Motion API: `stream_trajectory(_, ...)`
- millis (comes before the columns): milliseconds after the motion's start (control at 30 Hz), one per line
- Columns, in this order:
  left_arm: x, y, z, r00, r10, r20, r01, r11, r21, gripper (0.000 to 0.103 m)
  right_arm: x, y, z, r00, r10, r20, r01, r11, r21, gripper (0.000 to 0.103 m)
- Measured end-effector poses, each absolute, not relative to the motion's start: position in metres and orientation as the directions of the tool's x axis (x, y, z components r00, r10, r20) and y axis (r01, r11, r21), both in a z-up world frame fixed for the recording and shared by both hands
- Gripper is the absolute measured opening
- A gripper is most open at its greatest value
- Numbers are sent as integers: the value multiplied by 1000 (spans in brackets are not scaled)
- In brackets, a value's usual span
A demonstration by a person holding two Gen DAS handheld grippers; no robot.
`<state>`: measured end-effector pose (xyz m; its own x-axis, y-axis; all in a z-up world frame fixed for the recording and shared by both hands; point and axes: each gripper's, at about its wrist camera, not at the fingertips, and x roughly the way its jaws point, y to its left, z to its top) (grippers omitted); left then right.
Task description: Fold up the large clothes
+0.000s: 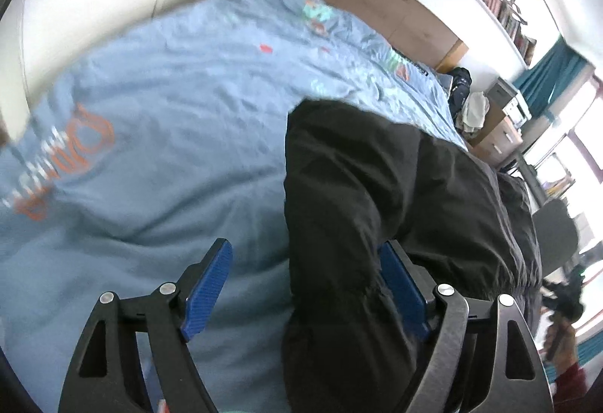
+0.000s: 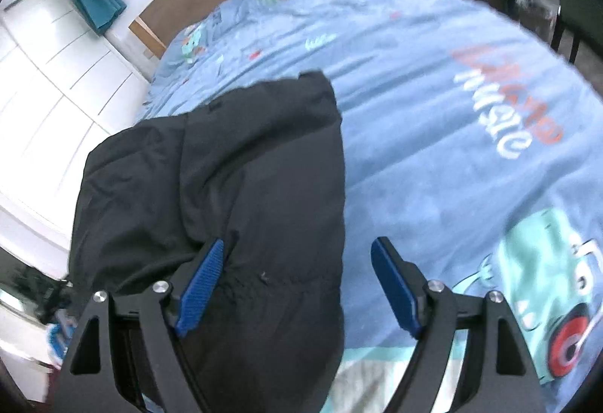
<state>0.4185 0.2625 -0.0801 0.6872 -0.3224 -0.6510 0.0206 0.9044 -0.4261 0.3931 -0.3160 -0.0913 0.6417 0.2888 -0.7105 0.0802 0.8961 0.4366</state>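
Black jacket [image 1: 377, 205] heaped on the near part of the blue printed bedspread [image 1: 158, 118], left gripper [image 1: 307, 284] and right gripper [image 2: 297, 281] both tilted down over it, blue pads wide apart, clamped on nothing, fabric lying loose between each pair.

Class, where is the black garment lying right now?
The black garment lies on the blue bedspread: lower left in the right wrist view, lower right in the left wrist view, reaching between each gripper's open fingers.
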Motion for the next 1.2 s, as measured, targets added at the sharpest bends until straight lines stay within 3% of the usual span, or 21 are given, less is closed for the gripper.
stream_trajectory(267,350,243,-30,758,-234,-609,42,949,-313,100,332,-283,-57,697,254,-670,30,924,382,80)
stream_trajectory(600,250,191,-2,801,-127,-585,14,981,-192,102,238,-213,-9,733,248,-633,-35,944,328,85)
stream_trajectory(867,180,155,3,813,-84,-576,8,991,-134,102,168,-138,4,747,205,-632,-116,977,181,91)
stream_trajectory(1200,120,121,19,861,20,-508,-25,1000,-4,102,105,-95,10,782,204,-589,-167,979,116,93)
